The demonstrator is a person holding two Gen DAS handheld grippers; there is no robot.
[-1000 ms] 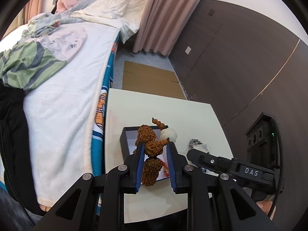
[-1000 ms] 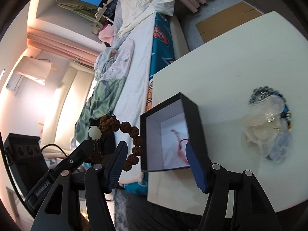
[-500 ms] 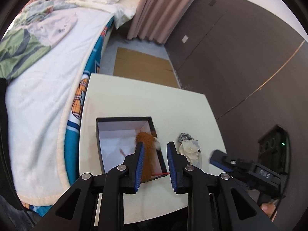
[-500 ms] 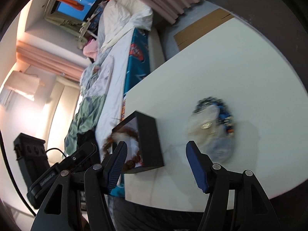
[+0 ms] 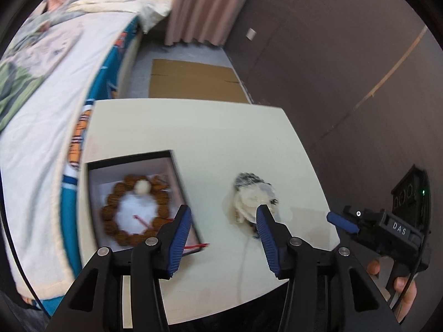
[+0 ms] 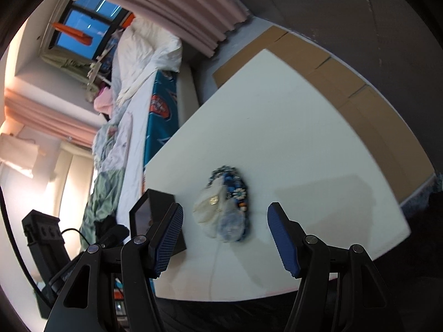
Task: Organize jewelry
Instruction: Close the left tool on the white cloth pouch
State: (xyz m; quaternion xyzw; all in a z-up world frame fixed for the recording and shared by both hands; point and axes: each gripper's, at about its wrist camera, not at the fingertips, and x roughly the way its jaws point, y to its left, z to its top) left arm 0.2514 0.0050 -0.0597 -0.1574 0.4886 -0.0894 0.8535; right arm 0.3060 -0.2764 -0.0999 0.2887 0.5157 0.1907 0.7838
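Only readable bit I can spot is "DAS", white capital letters on the black body of the right hand-held gripper point(image 5: 342, 222), seen from the left wrist view. There's some tiny lettering on the left hand-held gripper's point(image 6: 69, 274) black body in the right wrist view too, but it's way too small and blurry to make out. Nothing else has text.

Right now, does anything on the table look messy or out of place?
Yes. A red string from the brown bead bracelet hangs over the black box's rim onto the table. A heap of jewelry lies loose beside the box.
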